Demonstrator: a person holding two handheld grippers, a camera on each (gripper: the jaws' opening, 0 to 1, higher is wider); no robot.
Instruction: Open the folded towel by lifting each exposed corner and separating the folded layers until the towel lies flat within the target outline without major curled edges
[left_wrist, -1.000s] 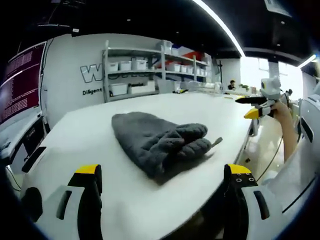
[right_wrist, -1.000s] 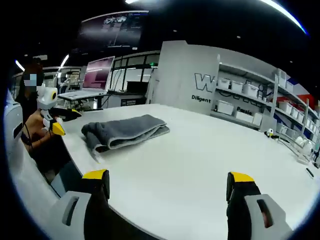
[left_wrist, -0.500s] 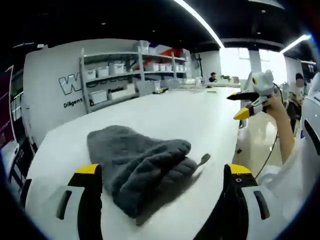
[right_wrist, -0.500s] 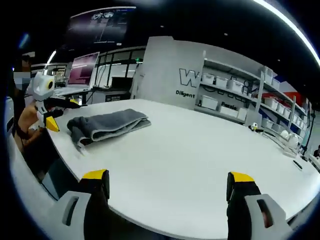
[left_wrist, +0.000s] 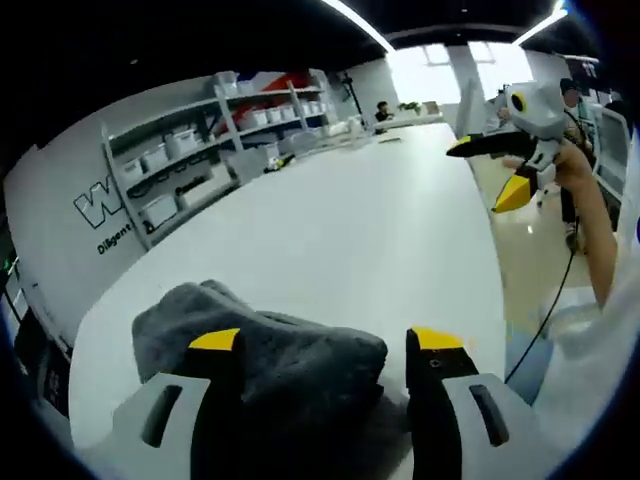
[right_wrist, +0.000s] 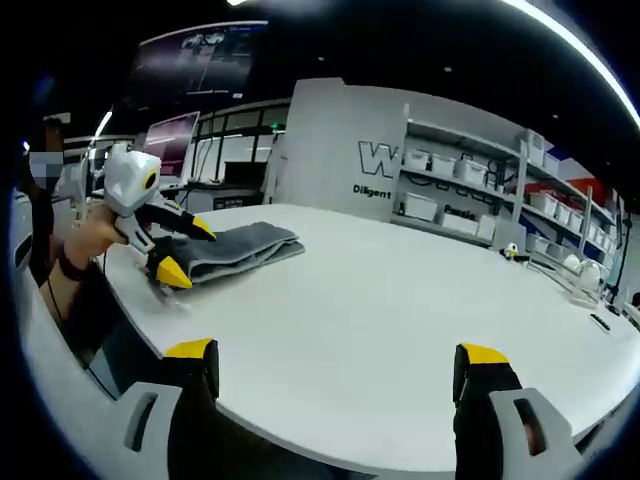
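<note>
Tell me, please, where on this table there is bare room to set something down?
Most of the white table is bare: the stretch from the folded towel toward the shelving and the right gripper. It is crowded only at the towel's end, where the left gripper reaches in.

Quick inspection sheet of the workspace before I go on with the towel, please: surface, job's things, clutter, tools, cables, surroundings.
Surface: white table, rounded edge, mostly bare.
Job's things: grey towel, folded and bunched near the table's edge; target outline not made out.
Clutter: small items at the table's far side, too small to name.
Tools: left tool at the towel, jaws open, one over it and one at its near edge; right tool open, at the near table edge, well away from the towel.
Cables: a thin dark cable hangs below the right hand.
Surroundings: shelving with white bins, wall lettering, monitor, ceiling light strips.
</note>
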